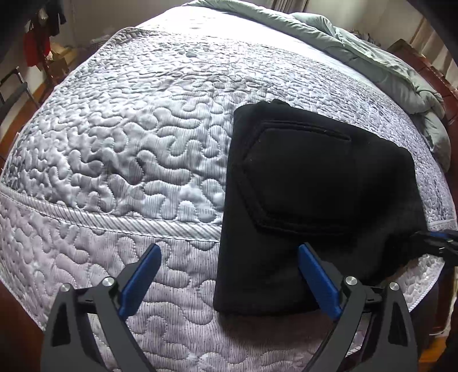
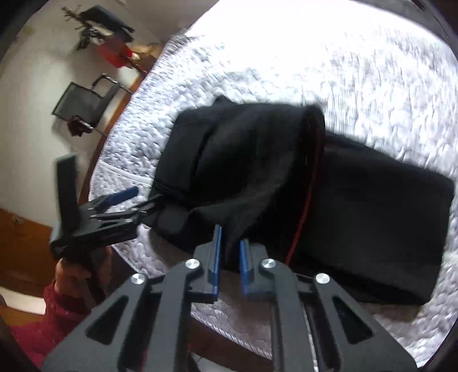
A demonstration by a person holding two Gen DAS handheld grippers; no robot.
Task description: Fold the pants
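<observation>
Black pants (image 1: 312, 186) lie folded into a thick rectangle on the quilted bed, back pocket facing up. My left gripper (image 1: 229, 251) is open at the pants' near left corner; its right finger (image 1: 315, 274) rests over the cloth, its left finger over the quilt. In the right wrist view my right gripper (image 2: 230, 243) is shut on a raised flap of the pants (image 2: 257, 171), lifted above the folded stack. The left gripper (image 2: 126, 200) shows there at the left, beside the pants' edge. The right gripper (image 1: 435, 240) shows at the right edge of the left wrist view.
A silver-white quilted bedspread (image 1: 128, 148) covers the bed. A grey-green duvet (image 1: 372, 57) is bunched along the far side. A wooden bed frame (image 1: 440, 80) sits at the right. A black chair (image 2: 86, 103) and a clothes rack (image 2: 100, 25) stand by the wall.
</observation>
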